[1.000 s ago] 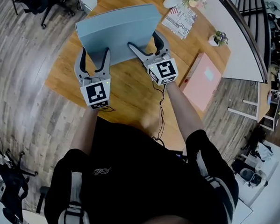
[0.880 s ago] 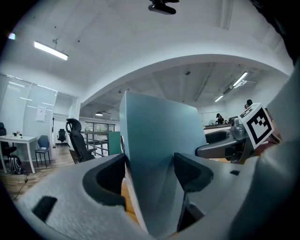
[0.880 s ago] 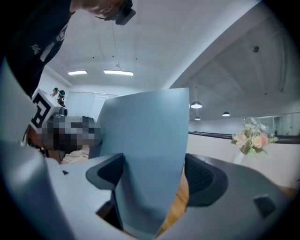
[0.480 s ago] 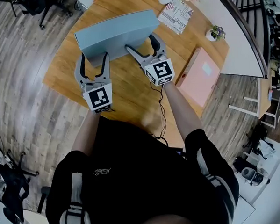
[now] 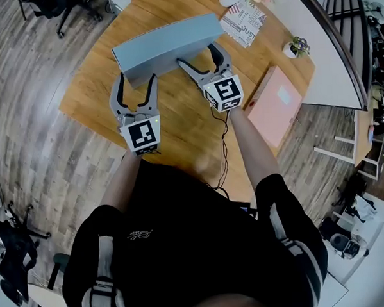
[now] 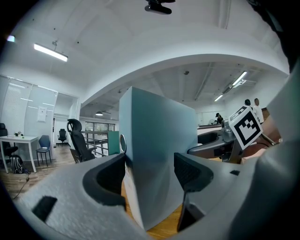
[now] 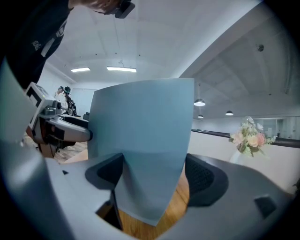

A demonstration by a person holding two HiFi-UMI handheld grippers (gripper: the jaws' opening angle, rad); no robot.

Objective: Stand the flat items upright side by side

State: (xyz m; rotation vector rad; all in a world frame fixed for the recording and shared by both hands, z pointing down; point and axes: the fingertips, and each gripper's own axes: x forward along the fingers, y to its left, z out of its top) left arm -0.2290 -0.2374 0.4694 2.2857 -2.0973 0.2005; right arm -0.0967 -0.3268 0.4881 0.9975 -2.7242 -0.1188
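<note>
On far half of round wooden table (image 5: 178, 134), we see grey-blue flat binder (image 5: 164, 45) standing on long edge. Left gripper (image 5: 136, 77) and right gripper (image 5: 196, 53) straddle it, jaws wide, not clamping. Pink flat box (image 5: 276, 110) at three o'clock, printed magazine (image 5: 244, 22) at one.

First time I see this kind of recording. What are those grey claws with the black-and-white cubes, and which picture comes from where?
No robot: a person holds a two-jaw tool in each hand, the left gripper and the right gripper; the marker cubes are part of them. The top-down picture is from a head camera; the other two are from cameras riding on each gripper. On the wooden table a blue-grey binder stands on edge, reaching between both pairs of jaws. The right jaws are open around it; whether the left ones pinch it is unclear. A pink box and a printed sheet lie flat nearby.
</note>
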